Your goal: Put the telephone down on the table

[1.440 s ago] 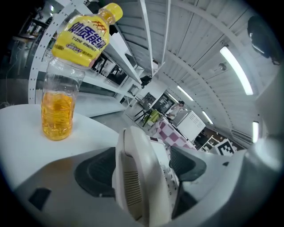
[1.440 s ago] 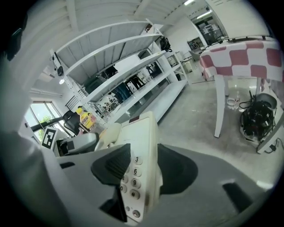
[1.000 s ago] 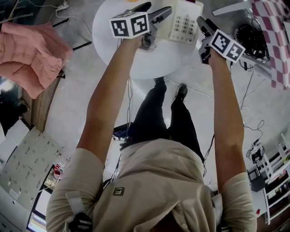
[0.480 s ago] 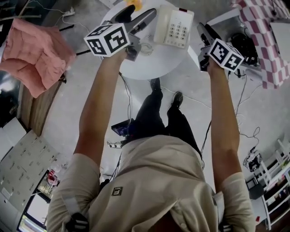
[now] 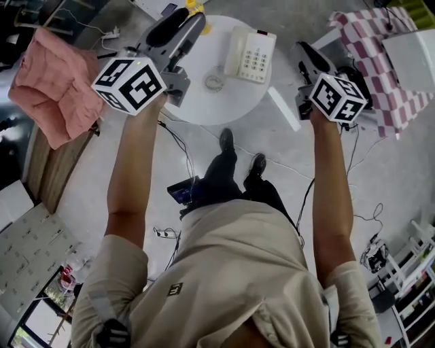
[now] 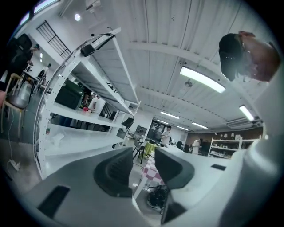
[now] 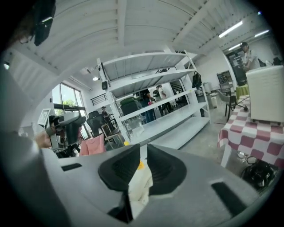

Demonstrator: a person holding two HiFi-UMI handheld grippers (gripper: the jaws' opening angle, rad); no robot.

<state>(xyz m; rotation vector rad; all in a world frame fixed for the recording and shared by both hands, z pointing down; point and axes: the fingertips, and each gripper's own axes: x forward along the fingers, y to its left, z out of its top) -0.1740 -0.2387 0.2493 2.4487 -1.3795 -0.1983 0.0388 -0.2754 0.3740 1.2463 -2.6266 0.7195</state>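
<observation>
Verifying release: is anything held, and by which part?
Nothing held. The left gripper and right gripper have just been closing on nothing; the cream push-button telephone rests free on the round white table.

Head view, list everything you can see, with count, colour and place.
telephone: one, white, on the round table
round table: one, white, top centre
small ring: one, pale, on the table beside the telephone
yellow thing: one, table's far edge, partly hidden
cloth: one, pink, left
checked cloth: one, red and white, top right
box: one, white, on the checked cloth
left gripper: one, grey, jaws apart and empty, just been closing
right gripper: one, grey, narrow gap, nothing held, just been closing
</observation>
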